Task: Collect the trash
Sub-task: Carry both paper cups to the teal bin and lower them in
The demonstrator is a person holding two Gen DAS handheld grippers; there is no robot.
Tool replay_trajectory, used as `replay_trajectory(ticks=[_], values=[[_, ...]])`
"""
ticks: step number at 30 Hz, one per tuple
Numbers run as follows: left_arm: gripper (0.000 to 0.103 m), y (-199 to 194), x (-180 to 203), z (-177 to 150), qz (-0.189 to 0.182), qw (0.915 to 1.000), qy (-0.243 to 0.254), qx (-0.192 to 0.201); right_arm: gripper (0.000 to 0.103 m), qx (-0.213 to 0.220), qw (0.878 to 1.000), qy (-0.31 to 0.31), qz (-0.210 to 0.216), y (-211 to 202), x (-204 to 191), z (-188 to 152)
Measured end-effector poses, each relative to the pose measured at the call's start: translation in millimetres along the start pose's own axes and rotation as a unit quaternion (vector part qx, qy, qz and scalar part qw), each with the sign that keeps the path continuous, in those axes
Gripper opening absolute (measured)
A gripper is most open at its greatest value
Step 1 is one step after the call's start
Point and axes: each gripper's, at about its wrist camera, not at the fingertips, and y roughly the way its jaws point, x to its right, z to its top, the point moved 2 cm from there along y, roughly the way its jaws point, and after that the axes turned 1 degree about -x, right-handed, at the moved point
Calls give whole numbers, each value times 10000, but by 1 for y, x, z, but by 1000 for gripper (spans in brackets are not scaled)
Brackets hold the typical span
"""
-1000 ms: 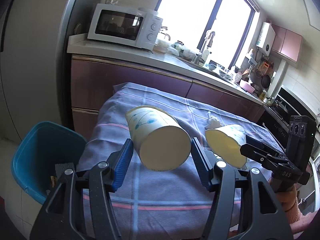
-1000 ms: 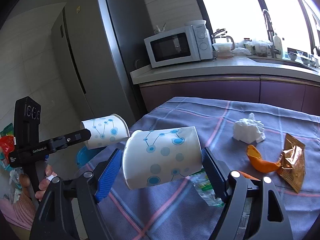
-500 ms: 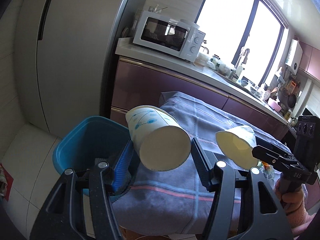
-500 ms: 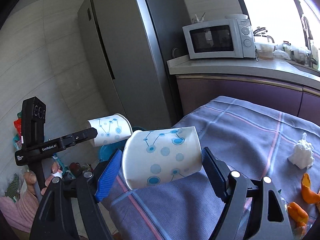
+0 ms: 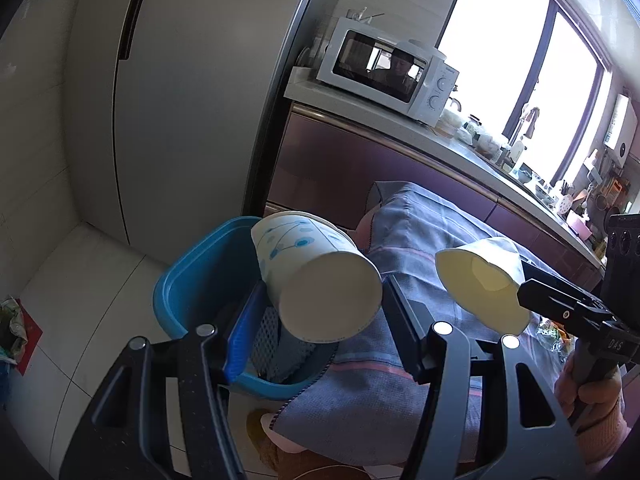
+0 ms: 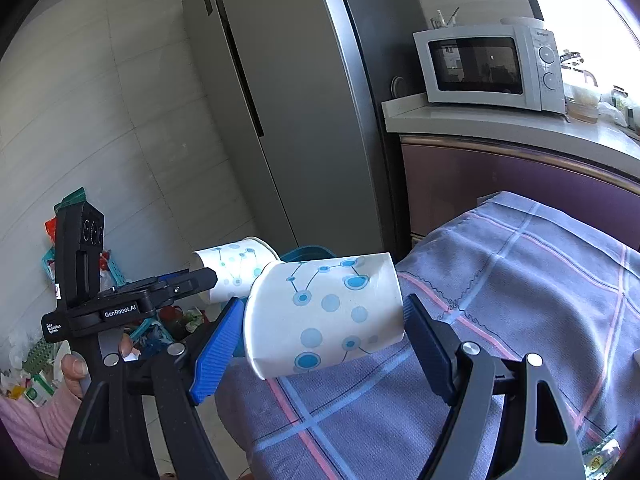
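Observation:
My left gripper [image 5: 322,292] is shut on a white paper cup [image 5: 304,248] with blue dots, lying sideways with its base toward the camera. The cup hangs over the right part of the blue bin [image 5: 188,268] on the floor beside the table. My right gripper [image 6: 324,308] is shut on a second dotted cup [image 6: 332,300], also on its side, above the table's left edge. In the left wrist view that second cup [image 5: 480,276] shows its pale inside, to the right of the first.
The table under a purple checked cloth [image 6: 520,300] fills the right. A grey fridge [image 5: 180,100] stands behind the bin, next to a counter with a microwave [image 6: 480,66]. Bags and packets [image 6: 36,360] lie on the floor at the left. Wrappers [image 5: 552,332] remain on the cloth.
Both grippers have swung left off the middle of the table with their cups still held. The blue bin now lies under the left cup; the tissue and peel have left the right view.

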Motion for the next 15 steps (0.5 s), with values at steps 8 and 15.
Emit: replay_trajectory(ticks=[8,15], values=[[59,12,-17,-3,166,9997,-109,-117,78,-208,9996,-32,178,27,-9,4],[59,24,-23,-4,278,9993,-180,-184,78,-355,9990,-32,273,46,-15,7]])
